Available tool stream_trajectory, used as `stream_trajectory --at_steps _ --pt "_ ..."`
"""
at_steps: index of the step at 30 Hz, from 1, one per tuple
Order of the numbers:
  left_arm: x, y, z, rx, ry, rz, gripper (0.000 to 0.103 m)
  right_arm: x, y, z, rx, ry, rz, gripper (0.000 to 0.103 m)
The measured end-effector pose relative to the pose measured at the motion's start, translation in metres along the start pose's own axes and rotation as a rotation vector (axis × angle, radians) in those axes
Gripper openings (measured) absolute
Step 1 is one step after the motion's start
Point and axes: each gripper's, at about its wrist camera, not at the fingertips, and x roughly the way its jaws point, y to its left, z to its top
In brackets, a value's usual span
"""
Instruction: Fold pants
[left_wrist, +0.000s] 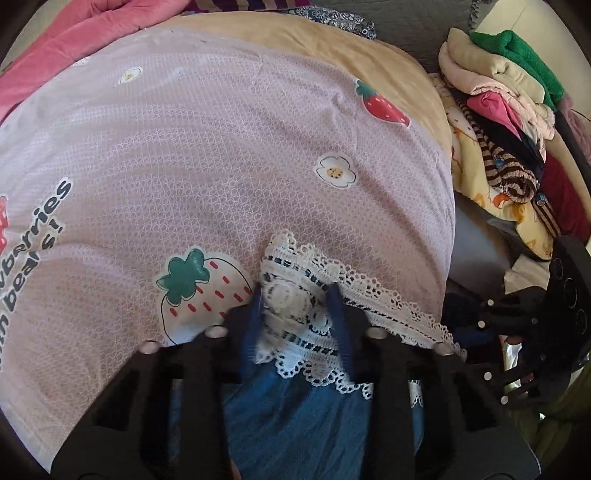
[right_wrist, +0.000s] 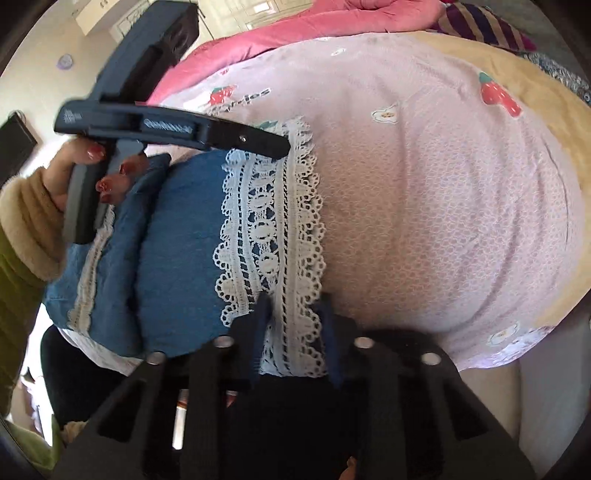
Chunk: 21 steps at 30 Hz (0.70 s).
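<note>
Pants (right_wrist: 177, 258) of blue denim lie part-folded on a strawberry-print bedsheet (right_wrist: 424, 206), lace hem (right_wrist: 273, 229) running 12 to 6 o'clock. Left gripper (left_wrist: 295, 295) and right gripper (right_wrist: 295, 306) each clamp opposite ends of that hem, cloth trailing toward 9 o'clock.

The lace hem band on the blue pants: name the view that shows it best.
Right wrist view: the lace hem band runs nearly its full width across the folded blue pants. Left wrist view shows only a bunched, blurred part between the left tongs.
</note>
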Motion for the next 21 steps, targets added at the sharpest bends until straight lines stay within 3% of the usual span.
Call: stream_trajectory --at_steps 1,11,16,21 --pt "-0.003 0.002 0.000 -0.011 -0.015 0.007 0.012 -0.004 0.000 -0.001 0.010 -0.018 0.034 0.013" --pt "-0.080 0.013 -0.009 -0.037 -0.229 -0.098 0.010 -0.055 0.054 0.006 -0.104 -0.188 0.113 0.013" --pt "-0.131 0.020 -0.033 -0.017 -0.324 -0.101 0.010 -0.069 0.100 0.013 -0.206 -0.206 0.197 0.013" --pt "-0.168 0.037 -0.071 -0.035 -0.405 -0.092 0.010 -0.052 0.158 0.024 -0.321 -0.165 0.274 0.013"
